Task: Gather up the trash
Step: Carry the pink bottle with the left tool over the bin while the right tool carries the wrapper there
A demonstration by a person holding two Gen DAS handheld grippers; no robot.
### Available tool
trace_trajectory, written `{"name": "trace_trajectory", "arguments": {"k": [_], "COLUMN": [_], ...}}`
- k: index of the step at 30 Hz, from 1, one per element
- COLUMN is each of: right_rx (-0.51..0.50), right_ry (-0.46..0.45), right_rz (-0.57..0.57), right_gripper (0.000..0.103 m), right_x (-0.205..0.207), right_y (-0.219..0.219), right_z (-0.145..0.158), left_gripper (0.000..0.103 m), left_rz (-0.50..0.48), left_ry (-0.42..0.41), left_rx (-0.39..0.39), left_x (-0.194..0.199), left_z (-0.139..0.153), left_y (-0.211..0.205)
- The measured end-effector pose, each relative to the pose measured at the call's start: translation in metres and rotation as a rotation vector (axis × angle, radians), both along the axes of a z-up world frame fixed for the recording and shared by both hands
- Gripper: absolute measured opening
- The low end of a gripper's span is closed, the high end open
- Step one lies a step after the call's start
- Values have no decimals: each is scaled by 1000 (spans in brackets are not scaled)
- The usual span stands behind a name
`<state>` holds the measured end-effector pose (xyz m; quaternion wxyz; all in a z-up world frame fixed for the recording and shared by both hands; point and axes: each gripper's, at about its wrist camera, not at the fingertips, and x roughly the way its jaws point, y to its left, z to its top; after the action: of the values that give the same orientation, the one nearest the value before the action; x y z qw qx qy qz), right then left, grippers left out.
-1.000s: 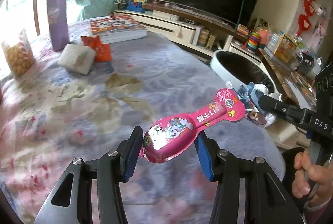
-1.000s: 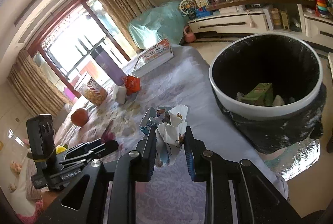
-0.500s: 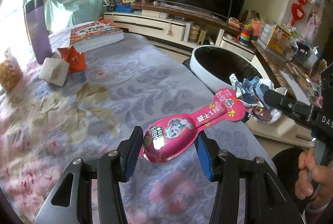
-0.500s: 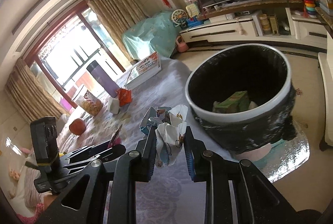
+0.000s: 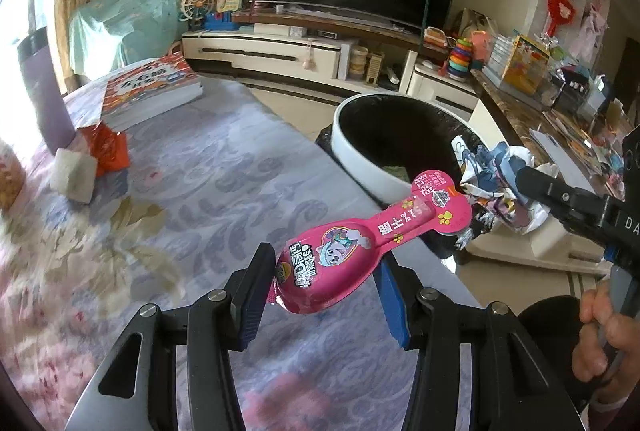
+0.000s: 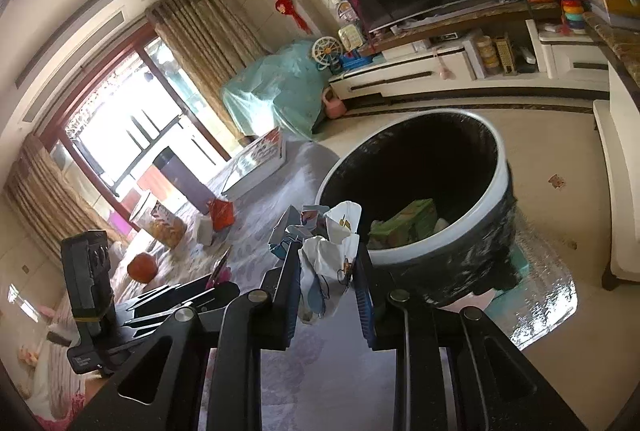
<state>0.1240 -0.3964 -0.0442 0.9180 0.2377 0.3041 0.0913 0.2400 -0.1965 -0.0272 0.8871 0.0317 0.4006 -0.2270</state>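
My left gripper [image 5: 326, 289] is clamped across the fat bowl end of a pink spoon-shaped snack wrapper [image 5: 360, 249], the pads pressing its two sides. My right gripper [image 6: 326, 271] is squeezed narrow on a crumpled printed wrapper [image 6: 326, 251], which bulges up out of the jaws. In the left wrist view that crumpled wrapper [image 5: 496, 187] hangs just beside the pink one's far tip.

The pink wrapper's long axis runs away from me and up to the right, bowl end at the pads and flat handle end pointing at the trash bin [image 5: 360, 159]. Its printed face is up. The tip sits in front of the near rim, but I cannot tell whether it is over the opening yet.

As I judge it, the task is midway. Both pieces are lifted off the table [image 5: 208, 183] and close to the bin, and a green carton [image 6: 404, 221] with some pale scraps already lies inside the bin [image 6: 502, 167]. Neither piece has been dropped yet. On the table an orange packet [image 5: 110, 147] and a white wad [image 5: 74, 179] near the purple bottle [image 5: 44, 91] look like trash still to fetch. The book [image 5: 152, 91] and the snack bag [image 6: 166, 225] I take for things that stay.
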Motion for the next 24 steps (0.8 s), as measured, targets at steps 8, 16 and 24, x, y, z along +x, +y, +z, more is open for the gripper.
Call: {"name": "trace_trajectory", "arguments": {"k": [8,16,24], "right_rx": [-3,-11,-15], "right_ry": [-14,-18,-16], "right_rz": [-37,-52,-52], "right_gripper": [25,25,25], "right_x": [3,11,20], "right_y": [-17,-27,-34], "right_z": [5,8,10], "left_gripper": [48,48,48], "left_rz": [-21,-43,-62], "left_ry": [-7,-11,-16], "left_rx": [7,19,32], "left_x": [14,29,42], "left_z": [0,0,-1], "left_y": [-17,-37,-52]}}
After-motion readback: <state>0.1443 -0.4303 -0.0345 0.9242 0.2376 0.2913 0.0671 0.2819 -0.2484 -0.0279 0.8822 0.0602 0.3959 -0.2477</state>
